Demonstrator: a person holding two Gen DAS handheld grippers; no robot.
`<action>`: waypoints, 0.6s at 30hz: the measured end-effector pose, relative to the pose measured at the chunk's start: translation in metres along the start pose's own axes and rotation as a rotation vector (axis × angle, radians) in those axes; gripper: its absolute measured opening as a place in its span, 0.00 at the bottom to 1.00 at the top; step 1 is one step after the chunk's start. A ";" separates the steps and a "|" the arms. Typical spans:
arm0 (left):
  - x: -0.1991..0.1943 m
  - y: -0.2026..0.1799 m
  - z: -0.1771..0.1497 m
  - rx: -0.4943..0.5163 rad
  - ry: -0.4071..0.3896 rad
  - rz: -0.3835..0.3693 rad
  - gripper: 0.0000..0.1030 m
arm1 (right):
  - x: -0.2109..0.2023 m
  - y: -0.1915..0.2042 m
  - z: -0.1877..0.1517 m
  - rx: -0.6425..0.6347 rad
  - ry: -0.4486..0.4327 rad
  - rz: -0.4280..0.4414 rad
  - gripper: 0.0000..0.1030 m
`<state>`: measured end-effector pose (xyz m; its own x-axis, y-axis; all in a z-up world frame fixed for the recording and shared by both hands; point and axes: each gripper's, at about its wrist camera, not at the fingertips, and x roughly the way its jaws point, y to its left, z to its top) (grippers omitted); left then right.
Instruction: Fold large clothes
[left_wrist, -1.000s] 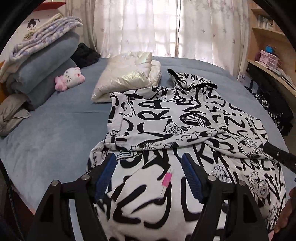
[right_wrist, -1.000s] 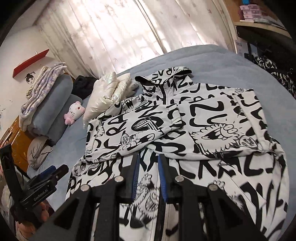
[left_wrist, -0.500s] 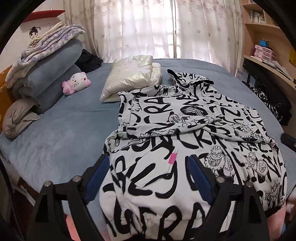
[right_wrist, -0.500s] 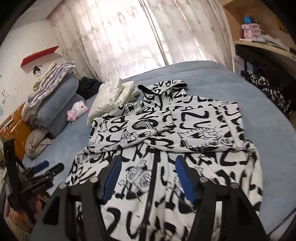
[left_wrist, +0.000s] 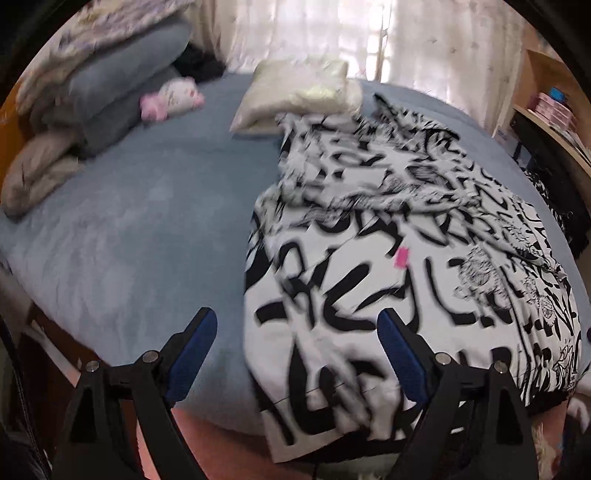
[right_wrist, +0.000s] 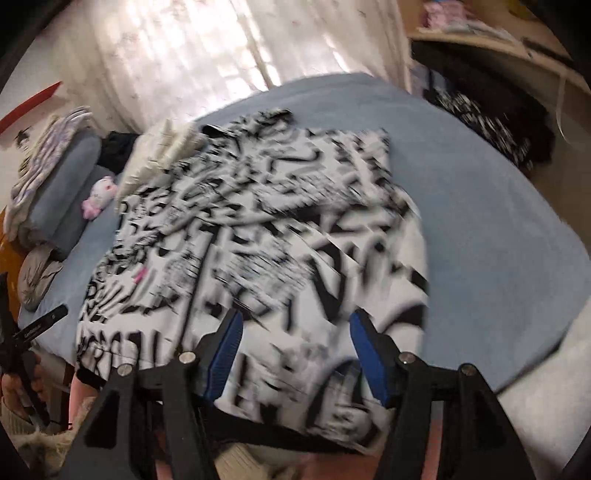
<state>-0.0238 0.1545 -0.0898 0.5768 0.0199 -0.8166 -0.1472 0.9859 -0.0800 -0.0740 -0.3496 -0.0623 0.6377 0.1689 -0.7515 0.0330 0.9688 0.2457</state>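
A white hoodie (left_wrist: 388, 229) covered in black lettering lies flat on the blue-grey bed (left_wrist: 147, 229), hood at the far end and sleeves folded across the chest. A small pink tag (left_wrist: 402, 257) sits on its lower front. My left gripper (left_wrist: 295, 325) hangs open above the hem's left corner, one finger over bare bedding and the other over cloth. In the right wrist view the hoodie (right_wrist: 295, 221) is blurred. My right gripper (right_wrist: 294, 323) stands open over the hem's right half. Nothing is pinched in either gripper.
Stacked grey pillows and folded blankets (left_wrist: 110, 85) fill the bed's far left beside a pink-and-white plush toy (left_wrist: 171, 99). A folded cream puffer jacket (left_wrist: 303, 88) lies by the hood. Dark clothes (right_wrist: 491, 114) hang below a desk on the right. The near bed edge is right under the fingers.
Both grippers pulled back from the hoodie's middle to its near hem, the left drifting left, the right drifting right. The right jaws opened from nearly shut; the left jaws widened.
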 end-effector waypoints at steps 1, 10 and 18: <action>0.005 0.006 -0.002 -0.020 0.018 -0.012 0.85 | 0.003 -0.010 -0.005 0.023 0.014 -0.012 0.59; 0.050 0.034 -0.022 -0.156 0.156 -0.161 0.85 | 0.024 -0.045 -0.017 0.098 0.066 0.011 0.59; 0.062 0.026 -0.021 -0.113 0.160 -0.170 0.85 | 0.019 -0.058 -0.021 0.106 0.074 -0.001 0.59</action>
<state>-0.0088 0.1777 -0.1547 0.4680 -0.1802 -0.8651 -0.1533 0.9476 -0.2803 -0.0799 -0.3984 -0.1035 0.5789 0.1847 -0.7942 0.1170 0.9451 0.3051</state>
